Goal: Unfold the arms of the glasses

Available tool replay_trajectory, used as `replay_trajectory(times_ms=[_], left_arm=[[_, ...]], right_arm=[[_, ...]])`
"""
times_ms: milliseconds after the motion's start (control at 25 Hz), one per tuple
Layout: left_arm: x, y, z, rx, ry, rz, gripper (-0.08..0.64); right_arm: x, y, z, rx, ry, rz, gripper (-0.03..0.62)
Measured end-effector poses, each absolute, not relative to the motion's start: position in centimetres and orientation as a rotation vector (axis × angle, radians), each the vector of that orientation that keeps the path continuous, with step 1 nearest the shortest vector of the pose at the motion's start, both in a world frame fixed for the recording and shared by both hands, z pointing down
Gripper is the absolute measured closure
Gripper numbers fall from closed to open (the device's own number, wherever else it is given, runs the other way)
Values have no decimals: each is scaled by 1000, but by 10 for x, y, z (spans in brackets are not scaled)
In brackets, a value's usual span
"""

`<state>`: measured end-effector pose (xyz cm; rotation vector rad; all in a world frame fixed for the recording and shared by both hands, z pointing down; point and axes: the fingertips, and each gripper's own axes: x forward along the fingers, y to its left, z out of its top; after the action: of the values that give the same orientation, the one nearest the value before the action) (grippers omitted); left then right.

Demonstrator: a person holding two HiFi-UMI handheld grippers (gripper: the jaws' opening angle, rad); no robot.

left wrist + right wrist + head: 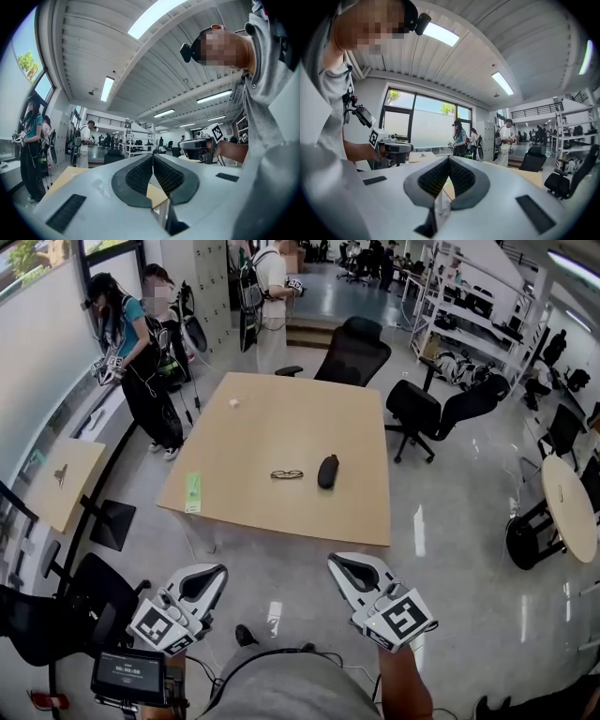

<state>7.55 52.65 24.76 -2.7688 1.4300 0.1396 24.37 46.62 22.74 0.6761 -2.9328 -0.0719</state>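
The left gripper [153,156] has its ribbed dark pads pressed together at the tips with nothing between them; the right gripper [448,159] is likewise pressed together and empty; both are held out level in front of the person's grey-shirted body, side by side and apart from each other, each showing in the other's view with a hand on its grip; a small dark screen [130,673] sits just below the left one's marker cube; under and ahead of them is glossy grey floor [441,568] with a dark cable [281,652] looping near the person's feet; beyond that strip of floor stands the pale wooden table [281,418], well apart from both grippers; the glasses [287,474] lie on it toward its near edge, too small to tell how their arms are set, with a black case [327,471] just beside them on the right; a green slip [193,492] rests at the table's near left edge and a small white thing [233,403] at its far left; black office chairs [353,351] stand behind the table and to its right; a person in a teal top [131,352] holding grippers stands off to the left; a small side table [64,479] stands at the left and a round table [569,507] at the right.
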Motion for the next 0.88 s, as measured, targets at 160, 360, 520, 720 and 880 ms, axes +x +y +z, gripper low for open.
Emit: replay_trajectory(times_ms=[160,360,520,720,880], left_arm=[[63,521,254,-2774,1452,139,548],[48,509,260,-2796,1460,139,548],[38,493,264,-2819,1436,155,548],[25,471,267,-2872,1365,171,548],[8,454,266,-2903,1304,177,548]], right_arm=[[233,456,233,668,-2954,-2,588],[216,442,242,644,-2955,80,587],[200,433,245,620,-2955,87,586],[177,421,245,620,-2961,108,586],[157,413,244,635,-2964,102,586]])
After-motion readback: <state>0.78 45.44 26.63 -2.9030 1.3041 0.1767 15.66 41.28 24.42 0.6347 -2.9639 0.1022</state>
